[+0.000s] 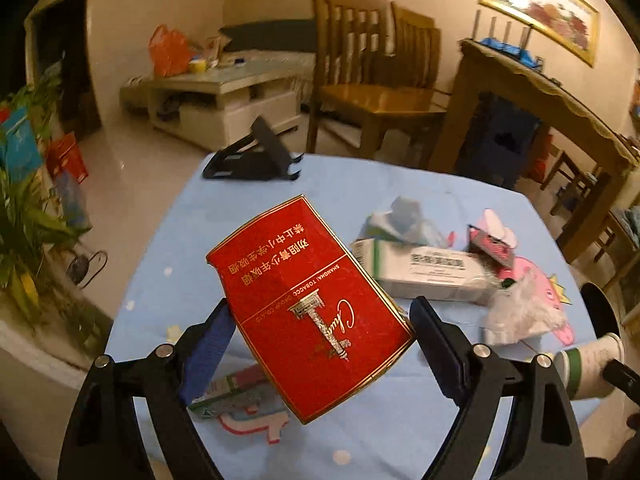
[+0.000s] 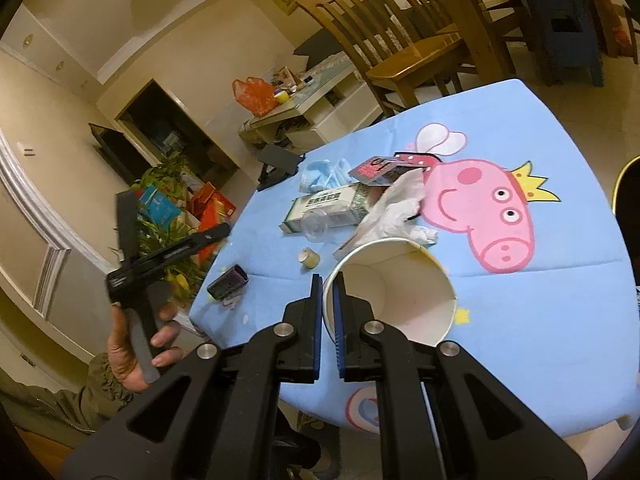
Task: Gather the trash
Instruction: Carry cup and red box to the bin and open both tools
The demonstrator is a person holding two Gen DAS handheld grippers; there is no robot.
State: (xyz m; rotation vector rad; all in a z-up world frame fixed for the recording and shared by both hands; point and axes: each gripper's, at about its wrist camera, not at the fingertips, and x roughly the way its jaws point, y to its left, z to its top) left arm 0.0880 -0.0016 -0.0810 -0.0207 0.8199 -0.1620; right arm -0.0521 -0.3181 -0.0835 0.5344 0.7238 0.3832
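Observation:
My left gripper (image 1: 322, 320) is shut on a red cigarette pack (image 1: 308, 304) and holds it tilted above the blue tablecloth (image 1: 380, 432). My right gripper (image 2: 328, 312) is shut on the rim of a white paper cup (image 2: 404, 288), which lies tilted with its mouth toward the camera; the cup also shows in the left wrist view (image 1: 592, 368). Trash lies on the table: a white and green box (image 2: 328, 206), a blue face mask (image 2: 324, 174), a crumpled white plastic bag (image 2: 394, 210), a red and black packet (image 2: 380, 168), a clear small cup (image 2: 314, 226).
A black phone stand (image 1: 256, 158) sits at the table's far edge. A small cap (image 2: 309, 258) and a dark purple case (image 2: 228, 282) lie near the left edge. Wooden chairs (image 1: 372, 80) and a wooden table (image 1: 540, 92) stand beyond. Plants (image 1: 24, 220) are at the left.

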